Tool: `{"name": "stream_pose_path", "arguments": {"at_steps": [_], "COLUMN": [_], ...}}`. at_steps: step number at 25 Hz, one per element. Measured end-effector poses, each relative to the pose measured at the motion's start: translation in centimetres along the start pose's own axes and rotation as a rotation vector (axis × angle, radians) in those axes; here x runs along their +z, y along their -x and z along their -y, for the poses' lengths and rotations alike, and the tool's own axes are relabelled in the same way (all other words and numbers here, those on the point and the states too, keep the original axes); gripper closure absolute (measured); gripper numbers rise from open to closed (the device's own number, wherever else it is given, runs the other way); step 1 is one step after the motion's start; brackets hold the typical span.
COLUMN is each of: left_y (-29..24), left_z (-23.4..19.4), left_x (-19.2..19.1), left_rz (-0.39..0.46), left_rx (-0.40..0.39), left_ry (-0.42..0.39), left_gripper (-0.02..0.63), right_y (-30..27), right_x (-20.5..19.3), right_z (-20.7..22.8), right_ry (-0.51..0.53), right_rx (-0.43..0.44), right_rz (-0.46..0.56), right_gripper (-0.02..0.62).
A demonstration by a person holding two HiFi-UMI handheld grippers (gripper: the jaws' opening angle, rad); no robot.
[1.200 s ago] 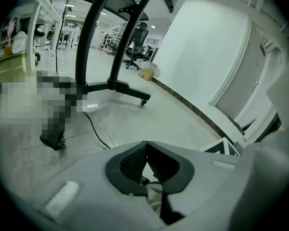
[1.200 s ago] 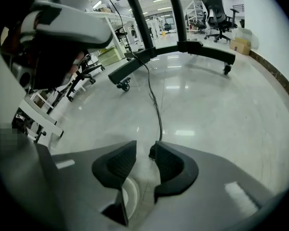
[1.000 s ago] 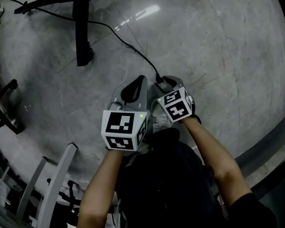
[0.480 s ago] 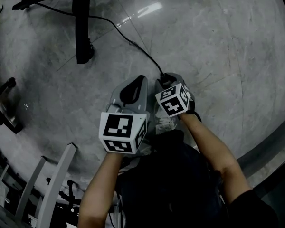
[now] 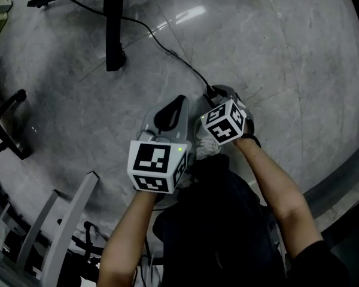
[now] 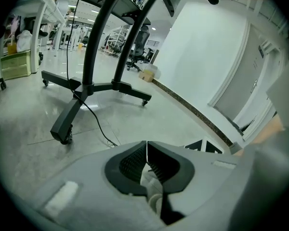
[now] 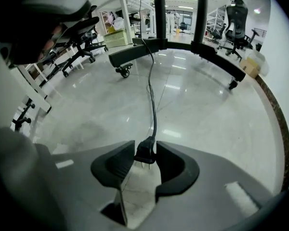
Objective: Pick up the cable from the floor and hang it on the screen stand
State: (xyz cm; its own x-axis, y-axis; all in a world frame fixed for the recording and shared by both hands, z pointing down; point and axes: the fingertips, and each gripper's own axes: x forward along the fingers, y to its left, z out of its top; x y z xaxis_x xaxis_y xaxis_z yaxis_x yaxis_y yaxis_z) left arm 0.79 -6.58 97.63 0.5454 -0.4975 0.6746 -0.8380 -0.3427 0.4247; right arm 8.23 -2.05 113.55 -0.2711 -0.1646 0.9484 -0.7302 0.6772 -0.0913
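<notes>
Right gripper view: the right gripper (image 7: 145, 148) has just been closing its jaws, which now pinch the black plug (image 7: 145, 154) of the cable (image 7: 152, 105). The left gripper (image 6: 147, 159) has its jaws pressed together, empty.

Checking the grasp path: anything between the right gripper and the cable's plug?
Nothing visible. The plug sits between the right gripper's jaws, which have just been closing on it; only floor lies behind it.

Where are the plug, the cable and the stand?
plug (image 7: 145, 151), right gripper view, on its black body.
cable (image 7: 152, 105), right gripper view, on the stretch just above the plug.
stand (image 6: 69, 119), left gripper view, on its near leg.
</notes>
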Motion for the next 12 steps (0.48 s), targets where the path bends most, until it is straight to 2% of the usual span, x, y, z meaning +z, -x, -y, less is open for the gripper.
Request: {"name": "stream_pose_path", "arguments": {"at_steps": [12], "left_y": [6.5], "left_z": [3.8], "left_x": [4.4], "left_rz": [0.025], "left_rx": [-0.010], "left_ry": [-0.016], "left_gripper": [0.598], "right_y": [10.9], "right_x": [3.3], "right_z": [-0.2], "right_ry": [0.241], "right_rx": [-0.076], "right_rz": [0.038], "right_gripper": [0.456]}}
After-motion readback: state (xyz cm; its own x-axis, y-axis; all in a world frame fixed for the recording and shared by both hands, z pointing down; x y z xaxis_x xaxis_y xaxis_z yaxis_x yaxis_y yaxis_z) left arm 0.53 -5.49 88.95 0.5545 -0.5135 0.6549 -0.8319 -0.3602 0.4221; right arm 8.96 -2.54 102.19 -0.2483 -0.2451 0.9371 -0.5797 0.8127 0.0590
